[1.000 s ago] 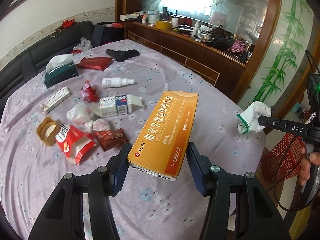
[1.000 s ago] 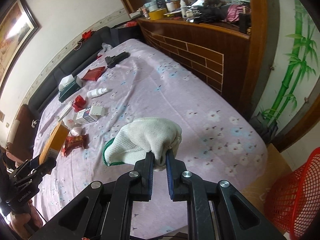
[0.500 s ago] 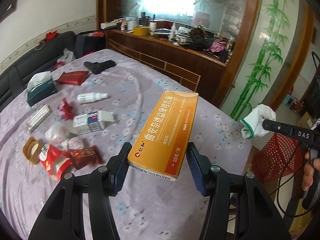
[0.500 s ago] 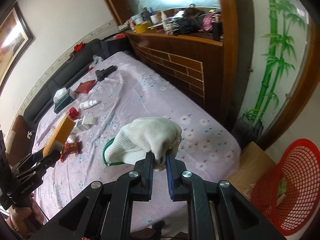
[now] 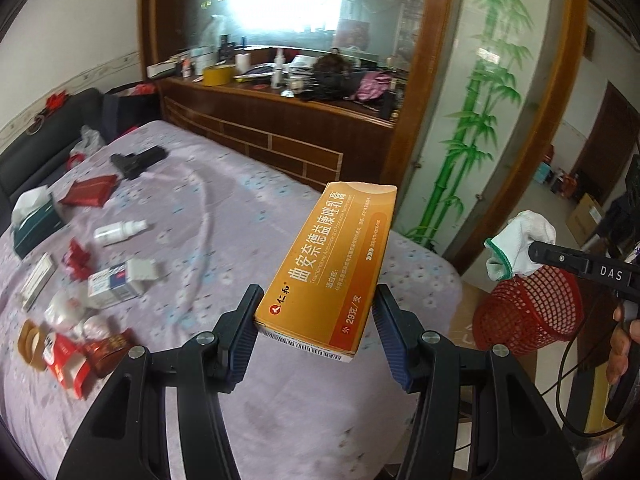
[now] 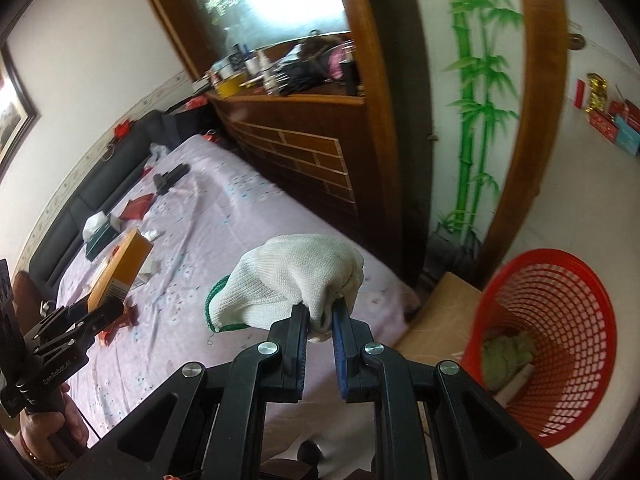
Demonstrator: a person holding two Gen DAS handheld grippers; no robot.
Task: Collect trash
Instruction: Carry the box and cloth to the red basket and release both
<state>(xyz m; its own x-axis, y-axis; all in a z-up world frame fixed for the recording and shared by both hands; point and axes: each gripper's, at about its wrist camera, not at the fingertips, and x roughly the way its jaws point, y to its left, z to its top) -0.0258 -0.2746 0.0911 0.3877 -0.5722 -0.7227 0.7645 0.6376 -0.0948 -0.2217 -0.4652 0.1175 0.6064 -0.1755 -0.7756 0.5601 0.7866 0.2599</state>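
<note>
My left gripper [image 5: 316, 320] is shut on a long orange medicine box [image 5: 332, 264] and holds it in the air above the purple-clothed table's right end. My right gripper [image 6: 320, 316] is shut on a white knitted glove [image 6: 296, 280] with a green cuff, held beyond the table edge, left of and above a red mesh trash basket [image 6: 560, 344] on the floor. The basket [image 5: 524, 312] and the glove [image 5: 516, 244] also show at the right of the left wrist view. The orange box [image 6: 120, 268] shows at the left of the right wrist view.
Wrappers, a red pack [image 5: 64, 364], a small blue-white box [image 5: 116, 284], a white bottle [image 5: 120, 232], a tissue box [image 5: 32, 220] and a black toy gun [image 5: 136, 160] lie on the table [image 5: 224, 208]. A cluttered wooden sideboard [image 5: 280, 128] stands behind. A cardboard box [image 6: 436, 320] sits beside the basket.
Both grippers have swung right, away from the table's litter and toward the red basket, which now shows large and close in the right wrist view. Both grips are unchanged.
</note>
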